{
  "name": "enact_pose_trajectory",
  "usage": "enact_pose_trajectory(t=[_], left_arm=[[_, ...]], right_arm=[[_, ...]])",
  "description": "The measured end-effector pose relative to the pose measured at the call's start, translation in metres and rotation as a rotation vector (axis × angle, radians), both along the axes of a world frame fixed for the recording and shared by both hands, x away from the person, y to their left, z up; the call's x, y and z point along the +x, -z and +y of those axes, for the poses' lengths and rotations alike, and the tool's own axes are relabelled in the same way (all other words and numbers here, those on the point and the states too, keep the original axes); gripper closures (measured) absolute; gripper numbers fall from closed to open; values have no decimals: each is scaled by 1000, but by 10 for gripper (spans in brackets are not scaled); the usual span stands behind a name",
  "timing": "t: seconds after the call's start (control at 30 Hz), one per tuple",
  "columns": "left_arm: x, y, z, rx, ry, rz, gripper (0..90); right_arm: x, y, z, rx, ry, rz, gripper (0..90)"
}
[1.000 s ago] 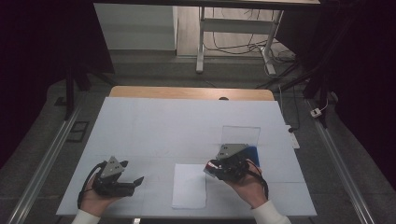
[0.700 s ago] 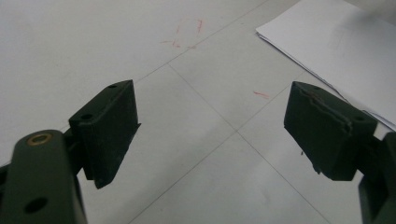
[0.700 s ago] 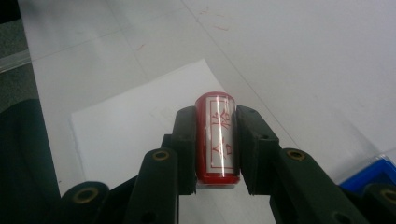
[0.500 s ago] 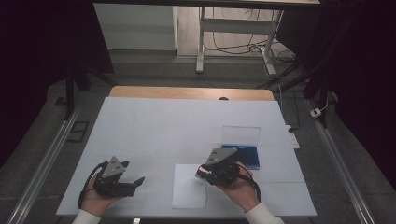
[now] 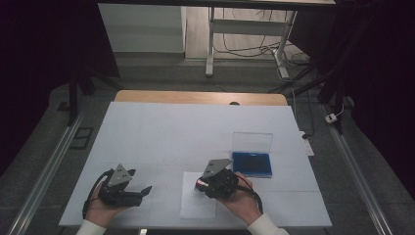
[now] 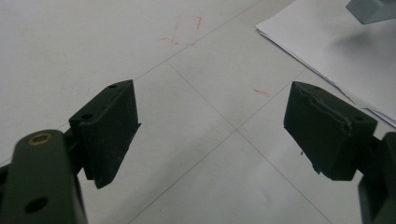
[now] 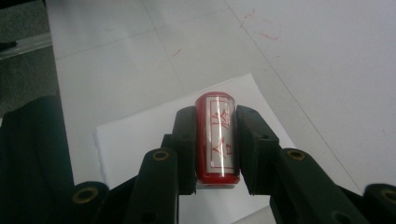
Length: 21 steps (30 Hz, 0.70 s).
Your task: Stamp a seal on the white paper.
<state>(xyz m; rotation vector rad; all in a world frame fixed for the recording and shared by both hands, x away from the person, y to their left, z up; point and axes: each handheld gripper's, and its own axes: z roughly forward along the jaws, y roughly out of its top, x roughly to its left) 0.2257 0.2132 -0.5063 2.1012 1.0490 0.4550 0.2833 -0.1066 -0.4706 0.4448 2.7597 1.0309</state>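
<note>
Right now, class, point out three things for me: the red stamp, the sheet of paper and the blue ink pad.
Red stamp [image 7: 218,137]: right gripper view, on its labelled side between the jaws.
Paper [image 5: 195,208]: high view, on its bare near half.
Ink pad [image 5: 252,164]: high view, on the blue pad surface.

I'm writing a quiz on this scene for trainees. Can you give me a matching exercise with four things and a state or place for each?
Things:
1. left gripper
2. right gripper
3. blue case
4. sheet of paper

States:
A. lid raised, right part of the table
B. lying flat between the two hands
C. open, holding nothing
D. shut on a red stamp

Pairs: 1-C, 2-D, 3-A, 4-B
</note>
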Motion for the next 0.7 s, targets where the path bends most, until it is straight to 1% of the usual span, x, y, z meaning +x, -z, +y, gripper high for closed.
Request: enact_pose_trajectory(t=[0.2, 0.3, 0.37, 0.7], left_arm=[[0, 0, 0, 0, 1, 1, 183], [1, 1, 0, 2, 0, 2, 183], [1, 1, 0, 3, 3, 3, 183], [1, 1, 0, 6, 3, 5, 183]], right_arm=[[0, 6, 8, -33, -9, -5, 700], [1, 7, 10, -34, -12, -5, 700], [1, 7, 11, -45, -8, -11, 699], [2, 13, 12, -57, -5, -3, 699]])
